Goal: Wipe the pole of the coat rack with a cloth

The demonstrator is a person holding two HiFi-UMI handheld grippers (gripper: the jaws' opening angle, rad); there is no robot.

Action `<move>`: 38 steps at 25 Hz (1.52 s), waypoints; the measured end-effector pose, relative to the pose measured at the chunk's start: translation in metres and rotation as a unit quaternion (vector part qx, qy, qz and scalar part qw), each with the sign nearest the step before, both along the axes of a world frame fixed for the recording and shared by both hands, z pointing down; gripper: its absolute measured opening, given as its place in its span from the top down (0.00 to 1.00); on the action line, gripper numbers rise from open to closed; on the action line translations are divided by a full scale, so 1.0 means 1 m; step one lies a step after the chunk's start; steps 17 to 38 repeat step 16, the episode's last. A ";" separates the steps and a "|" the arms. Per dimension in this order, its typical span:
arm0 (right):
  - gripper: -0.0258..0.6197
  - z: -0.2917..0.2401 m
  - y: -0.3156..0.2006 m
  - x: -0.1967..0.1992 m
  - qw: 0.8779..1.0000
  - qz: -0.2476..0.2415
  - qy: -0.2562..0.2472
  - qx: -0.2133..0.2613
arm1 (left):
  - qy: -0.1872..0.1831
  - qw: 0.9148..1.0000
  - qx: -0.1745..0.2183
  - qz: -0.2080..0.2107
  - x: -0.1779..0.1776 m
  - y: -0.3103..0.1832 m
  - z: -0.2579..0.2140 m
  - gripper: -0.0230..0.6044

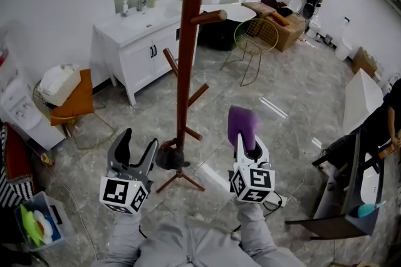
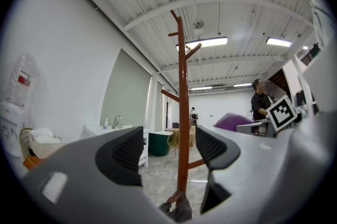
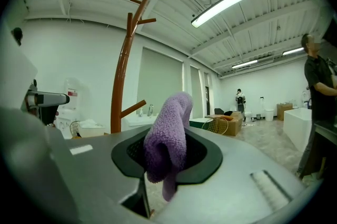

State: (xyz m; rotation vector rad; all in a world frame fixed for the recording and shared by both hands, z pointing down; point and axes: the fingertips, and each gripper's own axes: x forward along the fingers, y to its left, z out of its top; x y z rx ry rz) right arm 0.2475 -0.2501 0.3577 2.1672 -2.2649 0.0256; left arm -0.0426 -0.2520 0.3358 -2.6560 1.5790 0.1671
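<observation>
Head view. Floor (image 1: 285,134): grey stone-pattern tiles; walls white. One rack, its pole (image 1: 185,52) brown, upright, with several angled pegs, is stood on thin legs ahead of the two grippers. A dark lump (image 1: 168,157) is seen at the pole's foot. Behind the pole: one white vanity (image 1: 139,49) with a tap. To the right of it: one wire chair (image 1: 255,39), then a carton (image 1: 286,26). At left: a white bag (image 1: 59,84) on an orange stool, and a dispenser (image 1: 19,114). Left gripper (image 1: 139,139) is held low, left of the pole and apart from it. Right gripper (image 1: 245,140) is held right of the pole, with one purple cloth (image 1: 242,123) standing up from its tip; cloth and pole are not touching.

Left gripper view. Jaws are spread wide, with nothing between them. The pole is seen through the gap, well beyond the pads. Two ceiling tubes are lit. The cloth and the right gripper's marker cube are seen at right, with one person (image 2: 259,103) standing behind.

Right gripper view. Jaws are closed on the cloth, which is bunched upright, one tail hanging below the pads. The pole is seen to the left, clear of the cloth. Two persons are counted: one at the right edge, one far off by the back wall.
</observation>
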 end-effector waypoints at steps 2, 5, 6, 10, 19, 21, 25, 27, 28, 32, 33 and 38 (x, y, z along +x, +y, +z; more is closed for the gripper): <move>0.83 0.000 0.000 -0.001 1.000 0.000 0.000 0.000 | 0.000 1.000 0.000 0.000 -0.001 -0.001 0.000 0.43; 0.83 0.001 0.001 -0.001 1.000 0.001 0.000 0.000 | 0.001 1.000 0.001 0.002 -0.001 -0.001 0.000 0.43; 0.83 0.001 0.001 -0.001 1.000 0.002 0.000 0.000 | 0.001 1.000 0.001 0.003 0.000 -0.001 0.001 0.43; 0.83 0.002 0.003 0.000 1.000 0.004 0.000 -0.002 | 0.002 1.000 0.001 0.008 0.002 -0.002 0.001 0.43; 0.83 0.004 0.006 0.000 1.000 0.007 -0.001 -0.007 | 0.004 1.000 -0.003 0.011 0.003 -0.002 0.003 0.43; 0.83 0.004 0.006 0.000 1.000 0.007 -0.001 -0.007 | 0.004 1.000 -0.003 0.011 0.003 -0.002 0.003 0.43; 0.83 0.004 0.006 0.000 1.000 0.007 -0.001 -0.007 | 0.004 1.000 -0.003 0.011 0.003 -0.002 0.003 0.43; 0.83 0.004 0.006 0.000 1.000 0.007 -0.001 -0.007 | 0.004 1.000 -0.003 0.011 0.003 -0.002 0.003 0.43; 0.83 0.004 0.006 0.000 1.000 0.007 -0.001 -0.007 | 0.004 1.000 -0.003 0.011 0.003 -0.002 0.003 0.43; 0.83 0.004 0.006 0.000 1.000 0.007 -0.001 -0.007 | 0.004 1.000 -0.003 0.011 0.003 -0.002 0.003 0.43; 0.83 0.004 0.006 0.000 1.000 0.007 -0.001 -0.007 | 0.004 1.000 -0.003 0.011 0.003 -0.002 0.003 0.43; 0.83 0.004 0.006 0.000 1.000 0.007 -0.001 -0.007 | 0.004 1.000 -0.003 0.011 0.003 -0.002 0.003 0.43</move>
